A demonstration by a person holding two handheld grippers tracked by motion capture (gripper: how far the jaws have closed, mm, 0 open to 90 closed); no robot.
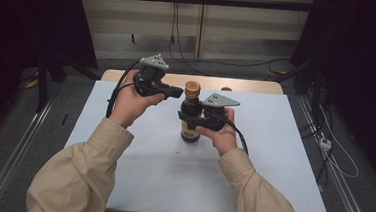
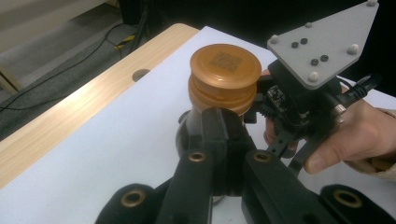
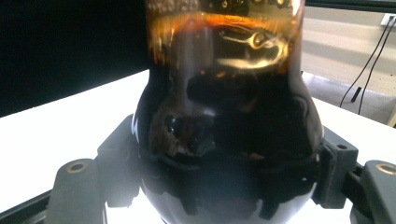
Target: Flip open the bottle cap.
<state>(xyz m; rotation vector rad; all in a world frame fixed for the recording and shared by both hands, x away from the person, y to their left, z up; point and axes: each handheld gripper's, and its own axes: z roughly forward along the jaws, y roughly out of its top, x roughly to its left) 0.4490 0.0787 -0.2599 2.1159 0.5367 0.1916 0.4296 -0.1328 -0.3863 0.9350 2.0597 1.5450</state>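
Our right gripper [image 1: 191,120] clamps the dark bottle [image 1: 191,117] upright on the white table [image 1: 273,142]; our left gripper [image 1: 177,91], jaws clenched empty, sits beside its orange cap [image 1: 192,88].

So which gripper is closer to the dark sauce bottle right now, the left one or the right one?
Right. The right gripper is clamped around the bottle body. The left gripper, jaws shut, sits beside the orange cap, just short of the neck.
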